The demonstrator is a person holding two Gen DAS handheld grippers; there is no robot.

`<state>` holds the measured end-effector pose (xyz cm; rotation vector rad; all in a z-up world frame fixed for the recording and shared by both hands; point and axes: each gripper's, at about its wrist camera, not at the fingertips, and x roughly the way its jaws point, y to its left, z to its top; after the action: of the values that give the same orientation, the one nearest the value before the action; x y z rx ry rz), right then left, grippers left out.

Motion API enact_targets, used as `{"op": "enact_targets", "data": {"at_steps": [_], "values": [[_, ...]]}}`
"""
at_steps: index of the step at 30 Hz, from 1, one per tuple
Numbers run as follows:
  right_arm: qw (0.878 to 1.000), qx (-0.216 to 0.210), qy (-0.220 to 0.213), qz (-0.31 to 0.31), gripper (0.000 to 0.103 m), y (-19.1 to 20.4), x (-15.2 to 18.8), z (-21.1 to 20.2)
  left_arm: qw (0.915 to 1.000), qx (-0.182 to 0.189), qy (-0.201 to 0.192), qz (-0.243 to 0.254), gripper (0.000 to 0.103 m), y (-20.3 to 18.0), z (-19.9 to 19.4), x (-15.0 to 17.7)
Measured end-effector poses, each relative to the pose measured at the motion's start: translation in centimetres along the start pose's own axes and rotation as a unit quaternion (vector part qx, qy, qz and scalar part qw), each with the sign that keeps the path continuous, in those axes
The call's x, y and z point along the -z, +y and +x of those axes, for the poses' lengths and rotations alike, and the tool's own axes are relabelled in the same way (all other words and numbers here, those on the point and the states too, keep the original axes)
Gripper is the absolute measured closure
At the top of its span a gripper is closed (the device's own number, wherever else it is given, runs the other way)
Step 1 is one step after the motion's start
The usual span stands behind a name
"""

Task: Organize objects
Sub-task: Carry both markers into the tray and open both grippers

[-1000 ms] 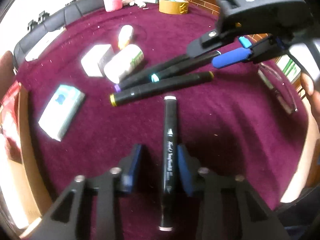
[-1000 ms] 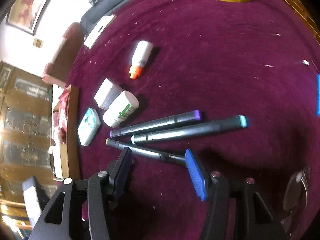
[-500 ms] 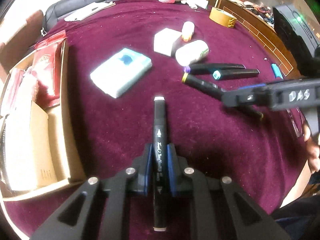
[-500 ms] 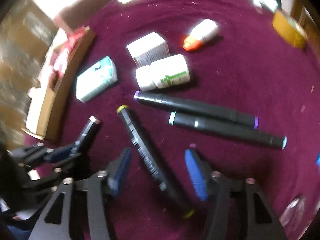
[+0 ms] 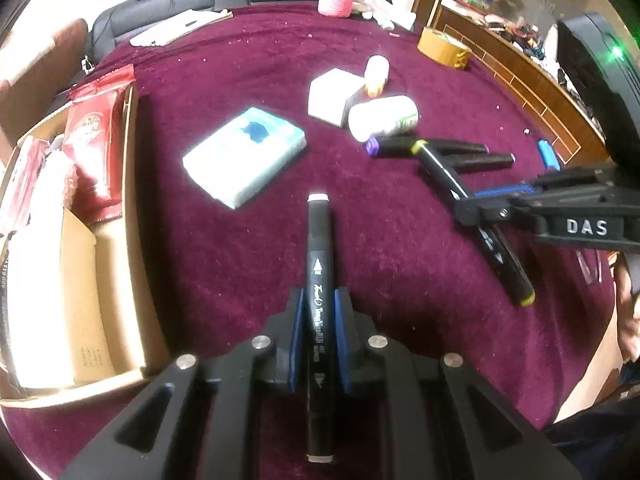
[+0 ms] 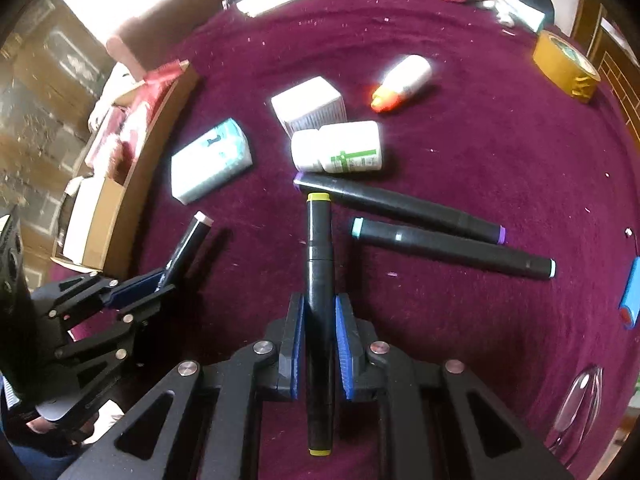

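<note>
While each gripper (image 5: 319, 332) (image 6: 319, 340) clamps 1 marker (image 5: 319, 280) (image 6: 319, 280), 2 lie beyond.

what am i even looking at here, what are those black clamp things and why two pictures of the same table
These are two hand-held grasping devices, one in each of a person's hands, each with a fisheye camera looking along its fingers; hence two views of one table. In the left camera's view the left tool is shut on a black marker with pale caps. In the right camera's view the right tool is shut on a yellow-capped marker. On the red cloth lie two more markers, a white bottle, a tissue pack and a tape roll. A cardboard box sits at the left.
</note>
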<state>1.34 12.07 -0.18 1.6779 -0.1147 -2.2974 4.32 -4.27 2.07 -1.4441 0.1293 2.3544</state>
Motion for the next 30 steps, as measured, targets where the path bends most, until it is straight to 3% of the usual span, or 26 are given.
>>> {"op": "enact_targets", "data": {"at_steps": [17, 30], "values": [[0.997, -0.067, -0.017, 0.026, 0.086, 4.6, -0.4, -1.1, 0.9988, -0.009, -0.048, 0.001, 0.089, 2.0, -4.5, 0.3], [0.995, -0.1, -0.022, -0.006, 0.086, 11.5, -2.7, -0.7, 0.9939, -0.026, -0.094, -0.053, 0.089, 8.7, -10.2, 1.6]]}}
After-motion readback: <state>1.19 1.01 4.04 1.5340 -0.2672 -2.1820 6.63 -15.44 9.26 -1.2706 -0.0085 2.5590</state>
